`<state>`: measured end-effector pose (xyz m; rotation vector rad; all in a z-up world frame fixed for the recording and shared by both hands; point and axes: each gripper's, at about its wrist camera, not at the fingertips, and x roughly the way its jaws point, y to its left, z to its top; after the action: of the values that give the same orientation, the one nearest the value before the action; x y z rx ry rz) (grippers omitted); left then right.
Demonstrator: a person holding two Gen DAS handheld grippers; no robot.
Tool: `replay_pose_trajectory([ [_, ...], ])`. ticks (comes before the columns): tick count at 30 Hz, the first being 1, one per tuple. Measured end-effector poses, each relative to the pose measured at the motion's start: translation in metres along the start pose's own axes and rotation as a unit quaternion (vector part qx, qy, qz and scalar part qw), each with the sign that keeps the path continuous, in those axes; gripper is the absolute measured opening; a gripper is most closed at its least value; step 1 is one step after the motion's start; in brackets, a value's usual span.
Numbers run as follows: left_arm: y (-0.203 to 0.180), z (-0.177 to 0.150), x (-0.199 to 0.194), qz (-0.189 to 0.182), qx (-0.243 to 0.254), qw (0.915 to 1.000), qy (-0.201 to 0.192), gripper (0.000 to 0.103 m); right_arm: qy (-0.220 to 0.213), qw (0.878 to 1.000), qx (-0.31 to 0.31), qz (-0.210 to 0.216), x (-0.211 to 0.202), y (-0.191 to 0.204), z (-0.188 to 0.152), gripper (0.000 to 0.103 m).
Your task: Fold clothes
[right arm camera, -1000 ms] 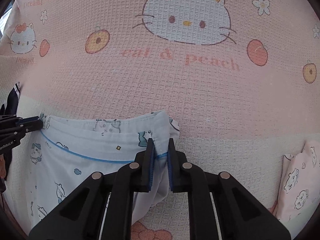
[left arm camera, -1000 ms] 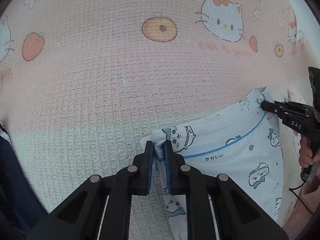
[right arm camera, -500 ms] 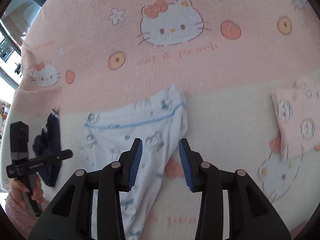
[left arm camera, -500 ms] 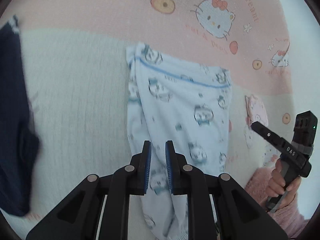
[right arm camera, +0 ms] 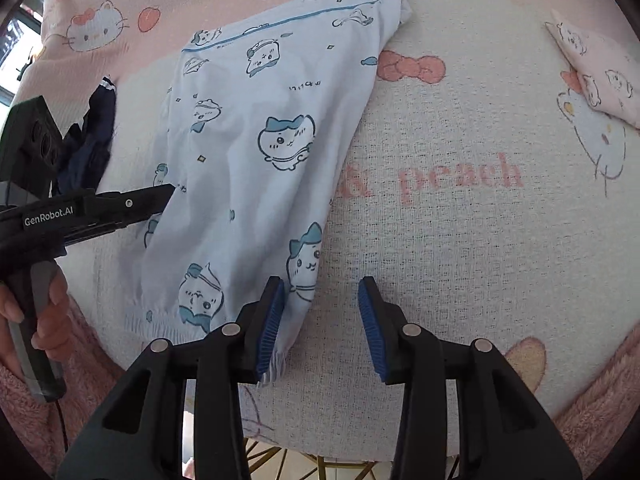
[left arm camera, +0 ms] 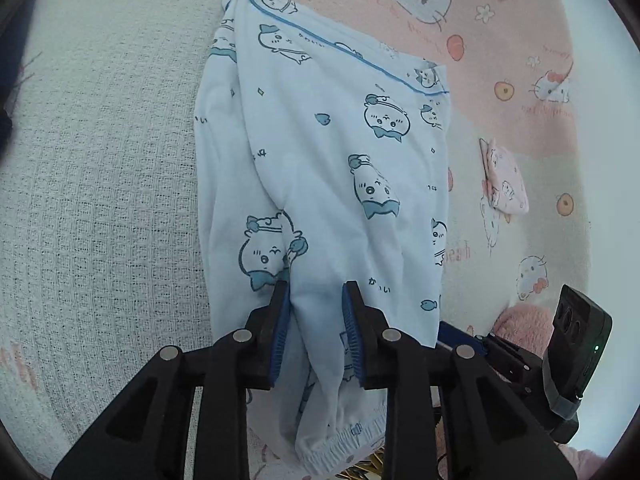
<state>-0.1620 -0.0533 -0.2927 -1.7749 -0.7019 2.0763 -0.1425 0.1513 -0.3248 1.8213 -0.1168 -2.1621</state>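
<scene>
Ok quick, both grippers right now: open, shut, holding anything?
Left gripper: jaws opening, light blue printed pyjama pants lie between the pads, not pinched.
Right gripper: open, holding nothing; the pants' cuff lies beside its left pad.

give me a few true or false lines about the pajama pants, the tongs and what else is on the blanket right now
1. The light blue pajama pants lie flat on the Hello Kitty blanket. True.
2. The right tongs are clamped on the cuff. False: they stand open, with bare blanket between the pads and the cuff beside the left pad.
3. A folded pink garment lies to the right of the pants, apart from them. True.
4. The left tongs hover over bare blanket. False: they straddle a ridge of the pants' fabric, opening.
5. A dark navy garment lies on top of the pants. False: it lies beside them, to the left.
</scene>
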Motion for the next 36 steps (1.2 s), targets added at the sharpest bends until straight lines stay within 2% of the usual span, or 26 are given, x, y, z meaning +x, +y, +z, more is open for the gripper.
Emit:
replay_pose_trajectory([
  [3,0.002,-0.004,-0.004,0.011,-0.017,0.9998,-0.008,0.03,0.0,1.0,-0.014,0.009,0.001,0.001,-0.013,0.041],
  [6,0.001,-0.018,-0.007,0.011,-0.008,0.9999,-0.005,0.035,-0.013,0.999,-0.032,0.002,0.0,0.002,-0.023,0.041],
  [8,-0.001,-0.029,-0.008,0.005,-0.001,1.0,-0.006,0.035,-0.011,1.0,-0.016,0.012,-0.002,-0.003,-0.027,0.041],
  [9,-0.002,-0.033,-0.008,0.005,0.001,0.9999,-0.01,0.034,-0.01,1.0,-0.001,0.028,-0.003,-0.008,-0.029,0.041],
  [13,0.009,-0.049,-0.03,0.023,-0.044,0.9975,-0.05,0.035,-0.003,0.994,0.068,0.09,-0.005,-0.034,-0.035,0.041],
  [15,0.017,-0.062,-0.044,0.031,-0.069,0.9947,-0.069,0.04,0.004,0.989,0.097,0.115,-0.006,-0.045,-0.039,0.041],
  [16,0.019,-0.069,-0.048,0.021,-0.075,0.9944,-0.071,0.041,0.009,0.987,0.103,0.123,-0.005,-0.048,-0.042,0.041],
  [17,0.019,-0.075,-0.047,0.007,-0.078,0.9947,-0.067,0.043,0.013,0.986,0.105,0.129,-0.004,-0.05,-0.045,0.042],
  [19,0.017,-0.08,-0.042,-0.001,-0.076,0.9957,-0.053,0.043,0.017,0.986,0.099,0.133,-0.002,-0.05,-0.049,0.045],
  [22,0.01,-0.08,-0.025,0.024,-0.05,0.9981,-0.027,0.043,0.014,0.987,0.079,0.137,0.0,-0.041,-0.053,0.06],
  [23,0.006,-0.081,-0.022,0.033,-0.038,0.9984,-0.026,0.043,0.016,0.988,0.064,0.142,0.001,-0.034,-0.052,0.056],
  [24,0.002,-0.083,-0.02,0.042,-0.026,0.9985,-0.025,0.043,0.021,0.988,0.043,0.15,0.0,-0.023,-0.052,0.046],
  [25,-0.002,-0.084,-0.018,0.05,-0.014,0.9983,-0.025,0.042,0.022,0.988,0.022,0.148,-0.001,-0.015,-0.053,0.028],
  [26,-0.005,-0.086,-0.016,0.058,-0.003,0.998,-0.024,0.034,0.015,0.991,0.004,0.13,-0.004,-0.01,-0.056,0.024],
  [27,-0.006,-0.088,-0.017,0.048,-0.011,0.9985,-0.025,0.025,0.008,0.994,-0.015,0.111,-0.006,-0.005,-0.06,0.024],
  [29,-0.006,-0.092,-0.02,0.028,-0.027,0.9989,-0.026,0.023,-0.001,0.995,-0.026,0.094,-0.015,-0.003,-0.064,0.019],
  [32,-0.008,-0.104,-0.025,0.009,-0.037,0.9989,-0.026,0.022,-0.007,0.995,-0.014,0.097,-0.029,-0.004,-0.061,0.018],
  [33,-0.011,-0.107,-0.025,0.008,-0.031,0.9993,-0.021,0.022,0.002,0.995,-0.013,0.099,-0.029,-0.005,-0.064,0.018],
  [36,-0.016,-0.113,-0.02,0.045,-0.02,0.9988,-0.002,0.024,0.028,0.994,-0.009,0.105,-0.029,-0.008,-0.075,0.019],
])
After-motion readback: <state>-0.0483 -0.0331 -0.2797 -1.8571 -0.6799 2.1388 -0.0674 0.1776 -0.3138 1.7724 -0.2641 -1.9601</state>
